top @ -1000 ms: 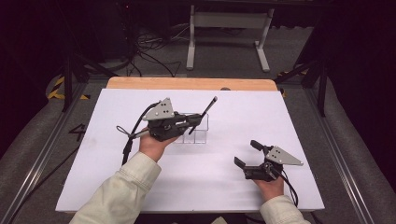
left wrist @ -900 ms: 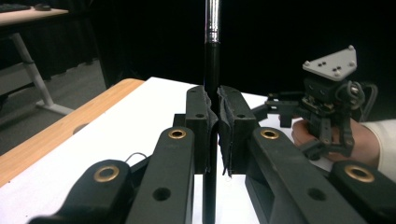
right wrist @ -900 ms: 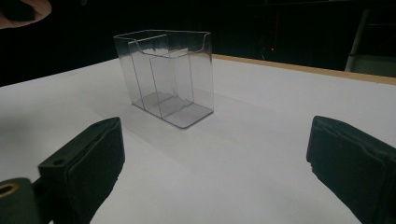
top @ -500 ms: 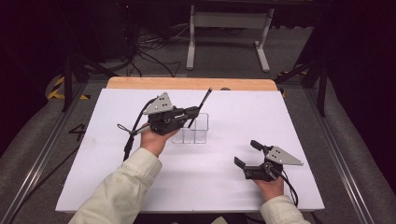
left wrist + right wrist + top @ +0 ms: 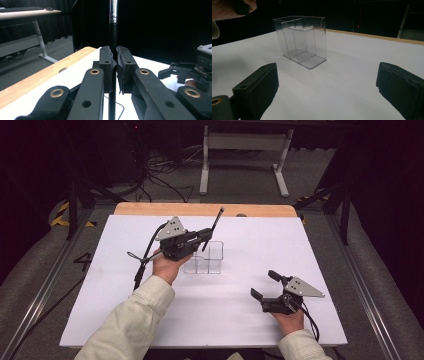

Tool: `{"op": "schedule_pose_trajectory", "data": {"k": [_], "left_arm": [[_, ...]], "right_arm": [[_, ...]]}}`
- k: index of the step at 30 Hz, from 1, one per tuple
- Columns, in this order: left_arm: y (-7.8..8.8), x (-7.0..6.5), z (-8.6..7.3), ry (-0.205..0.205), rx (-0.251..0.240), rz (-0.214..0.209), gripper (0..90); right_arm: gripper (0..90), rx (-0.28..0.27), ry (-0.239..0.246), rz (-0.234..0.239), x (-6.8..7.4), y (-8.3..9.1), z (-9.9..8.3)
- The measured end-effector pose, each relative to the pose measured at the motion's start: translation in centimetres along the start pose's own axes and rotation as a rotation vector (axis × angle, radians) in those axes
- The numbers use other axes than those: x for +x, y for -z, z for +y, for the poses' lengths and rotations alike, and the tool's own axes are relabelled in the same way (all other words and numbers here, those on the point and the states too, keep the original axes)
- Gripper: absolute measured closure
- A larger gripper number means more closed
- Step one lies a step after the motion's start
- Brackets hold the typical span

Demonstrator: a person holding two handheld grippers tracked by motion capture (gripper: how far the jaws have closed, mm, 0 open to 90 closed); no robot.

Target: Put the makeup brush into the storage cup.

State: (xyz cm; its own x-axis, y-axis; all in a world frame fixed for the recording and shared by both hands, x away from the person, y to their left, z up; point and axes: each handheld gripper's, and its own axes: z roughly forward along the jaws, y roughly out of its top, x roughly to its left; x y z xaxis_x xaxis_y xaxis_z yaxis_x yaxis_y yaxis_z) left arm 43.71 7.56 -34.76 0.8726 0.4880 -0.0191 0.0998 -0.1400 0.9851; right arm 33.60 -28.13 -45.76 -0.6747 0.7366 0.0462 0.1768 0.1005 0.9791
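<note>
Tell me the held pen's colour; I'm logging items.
Black pen with a silver band, clearest in the left gripper view.

The person's left forearm, in a pale sleeve, reaches up from six o'clock toward the middle of the high view. Its left gripper (image 5: 204, 236) points toward three o'clock, jaws pressed together on a thin black rod (image 5: 113, 37). The right gripper (image 5: 265, 285), at four o'clock, rests low, jaws spread wide, pointing toward ten o'clock.

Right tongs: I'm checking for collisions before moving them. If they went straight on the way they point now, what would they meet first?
Probably the clear plastic holder. It stands ahead of the open right tongs, slightly off-centre, with bare white table between them. Depth is uncertain.
</note>
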Motion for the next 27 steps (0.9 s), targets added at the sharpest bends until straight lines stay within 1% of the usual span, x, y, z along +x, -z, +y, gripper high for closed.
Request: {"op": "schedule_pose_trajectory", "data": {"k": [6, 8, 11, 12, 13, 15, 16, 20, 23, 25, 26, 27], "left_arm": [[-0.4, 0.4, -0.2, 0.013, -0.024, 0.005, 83.2], [-0.6, 0.4, -0.3, 0.019, -0.021, 0.004, 83.2], [-1.0, 0.5, -0.7, 0.016, -0.012, 0.016, 83.1], [-1.2, 0.4, -0.8, 0.021, -0.013, 0.017, 83.1], [-1.3, 0.4, -0.9, 0.014, -0.016, 0.022, 83.1], [-1.4, 0.4, -1.0, 0.017, -0.017, 0.022, 83.1], [-1.5, 0.3, -1.0, 0.011, -0.02, 0.028, 83.1], [-1.9, 0.3, -1.3, -0.002, -0.014, 0.04, 83.1], [-2.1, 0.4, -1.5, 0.009, -0.005, 0.048, 83.1], [-2.2, 0.4, -1.7, 0.008, -0.001, 0.057, 83.1], [-2.3, 0.4, -1.8, 0.01, -0.011, 0.062, 83.1], [-2.2, 0.5, -2.0, 0.015, -0.009, 0.062, 83.1]], "right_arm": [[4.9, 0.0, 0.0, 0.001, 0.0, 0.0, 0.0], [4.9, 0.0, 0.0, 0.003, 0.0, 0.0, 0.0], [4.8, -0.001, 0.0, 0.003, 0.0, 0.0, 0.0], [4.8, -0.001, 0.0, 0.003, 0.0, 0.0, 0.0], [4.9, -0.001, 0.0, 0.004, 0.0, 0.0, 0.0], [4.9, -0.001, 0.0, 0.004, 0.0, 0.0, 0.0], [4.9, 0.0, 0.001, 0.006, 0.0, 0.0, 0.0], [4.9, 0.001, 0.001, 0.007, 0.0, 0.0, 0.0], [5.0, 0.001, -0.001, 0.008, 0.0, 0.0, 0.0], [5.0, 0.001, -0.001, 0.009, 0.0, 0.0, 0.0], [5.0, 0.001, -0.002, 0.01, 0.0, 0.0, 0.0], [5.0, 0.001, -0.002, 0.01, 0.0, 0.0, 0.0]]}}
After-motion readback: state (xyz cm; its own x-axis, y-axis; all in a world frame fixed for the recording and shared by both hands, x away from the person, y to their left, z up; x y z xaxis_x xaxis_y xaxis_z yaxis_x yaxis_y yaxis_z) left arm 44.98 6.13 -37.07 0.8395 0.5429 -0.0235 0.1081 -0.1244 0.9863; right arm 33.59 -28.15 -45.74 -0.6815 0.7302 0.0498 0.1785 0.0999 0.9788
